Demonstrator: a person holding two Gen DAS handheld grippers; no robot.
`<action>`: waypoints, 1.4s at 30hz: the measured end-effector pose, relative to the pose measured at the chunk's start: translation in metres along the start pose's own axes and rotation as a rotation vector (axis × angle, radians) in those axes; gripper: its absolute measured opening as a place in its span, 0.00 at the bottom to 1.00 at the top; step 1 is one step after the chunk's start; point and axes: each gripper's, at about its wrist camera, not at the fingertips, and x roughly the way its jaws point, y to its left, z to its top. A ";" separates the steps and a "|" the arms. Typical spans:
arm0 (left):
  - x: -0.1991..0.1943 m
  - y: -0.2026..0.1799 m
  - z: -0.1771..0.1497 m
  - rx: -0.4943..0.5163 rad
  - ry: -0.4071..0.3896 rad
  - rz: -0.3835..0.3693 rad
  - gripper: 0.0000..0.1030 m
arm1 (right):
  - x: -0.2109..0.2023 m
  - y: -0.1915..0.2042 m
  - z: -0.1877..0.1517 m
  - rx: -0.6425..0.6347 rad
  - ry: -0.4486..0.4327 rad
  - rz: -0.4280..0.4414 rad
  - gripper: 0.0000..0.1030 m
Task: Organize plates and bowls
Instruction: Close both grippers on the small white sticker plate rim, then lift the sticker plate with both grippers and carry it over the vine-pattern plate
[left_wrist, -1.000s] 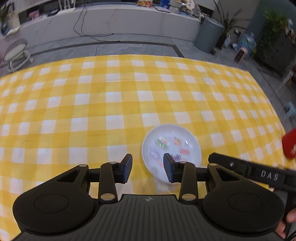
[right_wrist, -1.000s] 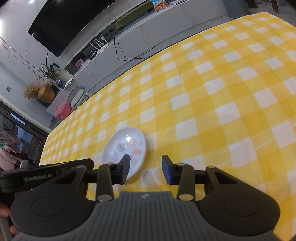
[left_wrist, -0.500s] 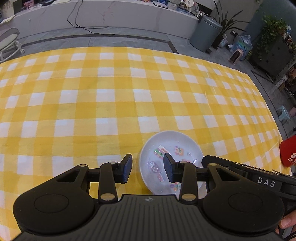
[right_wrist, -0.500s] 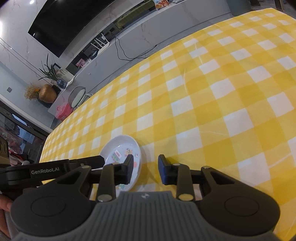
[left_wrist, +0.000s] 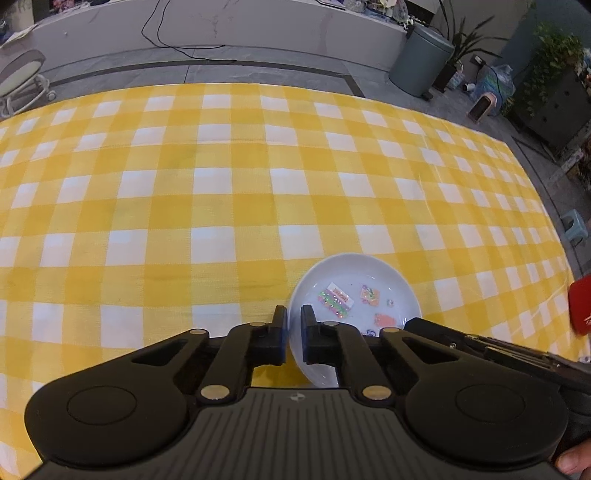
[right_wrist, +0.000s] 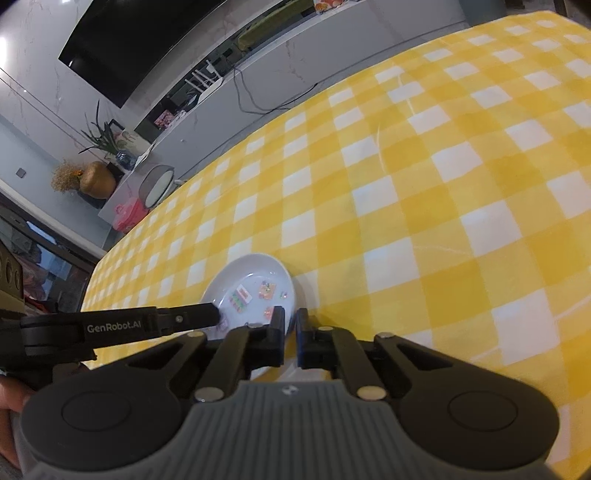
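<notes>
- Surface: table under a yellow-and-white checked tablecloth; grey floor, a grey bin and potted plants beyond the far edge.
- Task item: one white plate, round, with no long axis; it lies open side up near the table's near edge, small coloured motifs on its inner face.
- Left gripper: jaws narrow, closed across the plate's left rim, one finger outside and one inside.
- Right gripper: jaws narrow, clamped on the plate's right rim in the same way.
- Whether the plate rests on the cloth or is raised cannot be told.
</notes>
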 end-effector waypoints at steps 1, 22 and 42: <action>-0.001 0.000 0.000 -0.003 -0.002 -0.002 0.06 | -0.001 -0.001 0.000 0.006 -0.002 0.000 0.02; -0.079 -0.052 -0.019 0.005 -0.085 0.033 0.02 | -0.065 -0.003 -0.002 0.115 0.004 0.081 0.00; -0.126 -0.140 -0.102 -0.068 -0.138 -0.076 0.03 | -0.189 -0.054 -0.050 0.154 -0.050 0.097 0.00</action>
